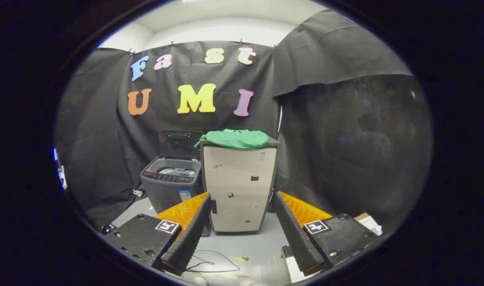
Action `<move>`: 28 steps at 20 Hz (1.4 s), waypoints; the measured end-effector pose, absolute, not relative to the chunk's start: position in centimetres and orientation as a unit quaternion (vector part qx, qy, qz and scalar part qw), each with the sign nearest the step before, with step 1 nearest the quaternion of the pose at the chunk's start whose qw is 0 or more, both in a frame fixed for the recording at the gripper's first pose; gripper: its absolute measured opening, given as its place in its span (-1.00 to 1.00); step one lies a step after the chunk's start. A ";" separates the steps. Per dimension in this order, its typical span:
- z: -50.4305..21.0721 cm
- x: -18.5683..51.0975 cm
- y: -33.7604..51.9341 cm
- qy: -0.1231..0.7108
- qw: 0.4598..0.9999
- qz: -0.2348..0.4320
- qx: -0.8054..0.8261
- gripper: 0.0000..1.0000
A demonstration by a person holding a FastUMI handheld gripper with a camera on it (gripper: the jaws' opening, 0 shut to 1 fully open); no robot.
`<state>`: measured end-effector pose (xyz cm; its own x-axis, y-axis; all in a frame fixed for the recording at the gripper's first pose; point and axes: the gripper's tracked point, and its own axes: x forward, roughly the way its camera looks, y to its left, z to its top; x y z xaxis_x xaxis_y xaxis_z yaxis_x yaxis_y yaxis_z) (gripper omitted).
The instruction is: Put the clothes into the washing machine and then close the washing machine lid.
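Item: green garment (234, 138). Folded, lying on top of a tall pale cabinet (242, 190), well beyond the fingers and a little above their line. One edge droops over the cabinet's near corner on the washing machine's side.

Item: washing machine (172, 184). Grey top-loader, standing just beside the cabinet and lower than its top. Lid (180, 143) raised upright against the black cloth wall; drum opening exposed.

Item: gripper (242, 226). Fingers spread wide, nothing between them but open air and the cabinet front further off. Holding nothing.

Item: loose cable (210, 260) on the grey floor, beneath and ahead of the fingers.

Risks, as judged from this position:
- A pinch taken on only the top layer of the fold could let the garment unfurl and trail (it may then catch the cabinet edge or hang over the machine's rim rather than drop into the drum).
- Coming in too low would strike the cabinet top or front before the fingers reach the cloth.
- Cloth left over the rim would stop the lid seating.
- The lid stands close to the wall cloth; a push from the wrong side would not bring it down.
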<state>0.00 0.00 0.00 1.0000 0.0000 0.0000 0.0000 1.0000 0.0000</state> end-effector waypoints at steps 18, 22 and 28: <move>0.4 -0.1 0.3 0.002 1.000 -0.018 0.002 0.99; 2.3 1.0 1.2 0.005 1.000 -0.019 -0.008 0.99; 8.5 4.4 3.2 -0.006 1.000 -0.011 -0.015 0.99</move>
